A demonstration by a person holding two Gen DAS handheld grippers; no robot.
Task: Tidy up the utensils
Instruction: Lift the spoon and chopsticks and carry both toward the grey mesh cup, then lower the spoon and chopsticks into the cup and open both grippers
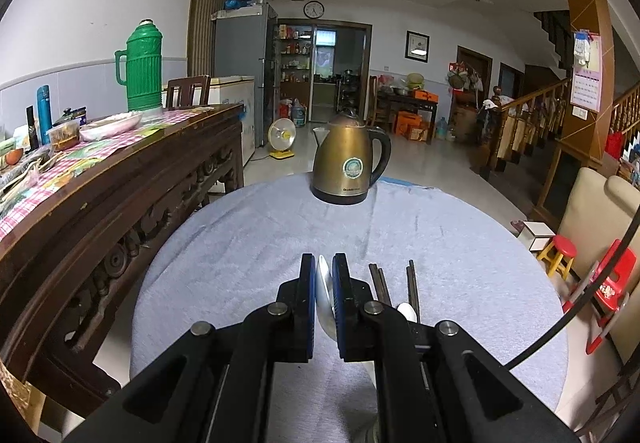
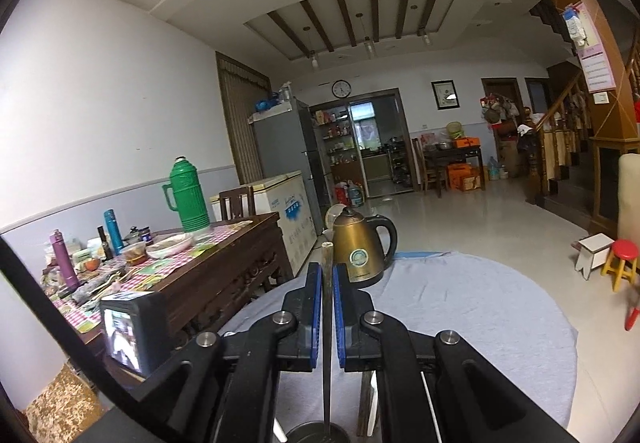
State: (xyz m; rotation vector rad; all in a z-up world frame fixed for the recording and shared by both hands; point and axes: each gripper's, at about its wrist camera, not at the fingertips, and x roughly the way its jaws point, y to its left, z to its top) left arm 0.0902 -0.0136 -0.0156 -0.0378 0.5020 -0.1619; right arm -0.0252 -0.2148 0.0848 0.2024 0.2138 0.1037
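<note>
I'm working over the round table (image 1: 248, 243) with the pale blue cloth, the brass kettle (image 1: 347, 163) sitting at its far edge, and I'm reading this as mid-task: both tools are loaded and nothing looks fully sorted yet. My left gripper (image 1: 324, 283) is clamping a metal spoon (image 1: 325, 293) on edge between its blue pads, just above the cloth. My right gripper (image 2: 327, 283) is pinching a single dark chopstick (image 2: 327, 283), standing upright, its tip pointing down toward a dark round container (image 2: 316, 433) at the bottom of the right wrist view, so I'm judging that stick is about to be dropped in. Still waiting on the cloth, just right of the left gripper, are more dark chopsticks (image 1: 413, 285) and a second spoon (image 1: 407, 312), so several pieces are left to move. Now the trouble spots: the container is being cut off by the frame and the gripper body, so I'm not seeing what's already inside. The second spoon's handle is hiding behind the left gripper, and I can't count the loose chopsticks for certain.
</note>
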